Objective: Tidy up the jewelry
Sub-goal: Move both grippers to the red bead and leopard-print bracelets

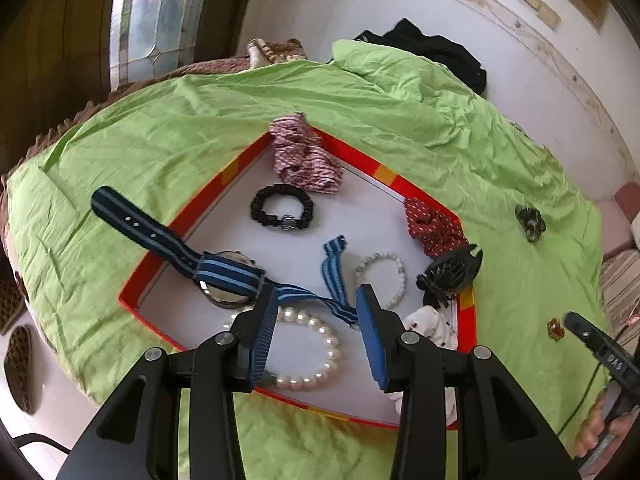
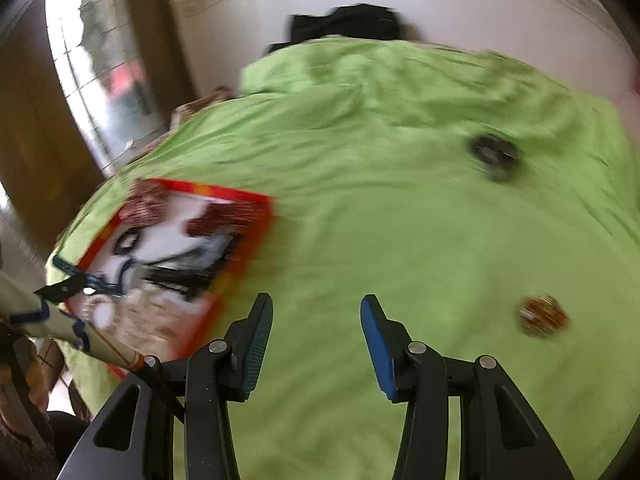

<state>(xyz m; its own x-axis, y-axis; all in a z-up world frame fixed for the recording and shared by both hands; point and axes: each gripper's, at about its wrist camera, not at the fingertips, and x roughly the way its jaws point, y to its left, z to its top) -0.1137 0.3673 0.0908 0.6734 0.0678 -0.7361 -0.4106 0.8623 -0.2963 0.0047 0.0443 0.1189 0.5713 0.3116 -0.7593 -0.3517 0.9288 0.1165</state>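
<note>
Right gripper [image 2: 316, 344], jaws parted and empty, hovers over green sheet; small red-gold ornament [image 2: 543, 315] lies just rightward, nearer than red-rimmed tray [image 2: 236, 194].

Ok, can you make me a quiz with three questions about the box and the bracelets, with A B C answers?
1. Where is the black hair tie?
A. inside the box
B. on the green sheet
C. on the floor

2. What colour is the box's rim?
A. blue
B. red with orange patches
C. black

3. What is the right gripper doing?
A. squeezing a bracelet
B. holding the watch
C. open, holding nothing

Answers:
1 A, it lies on the white bottom of the box.
2 B, red edges with orange blocks show.
3 C, only green sheet shows between its pads.
</note>
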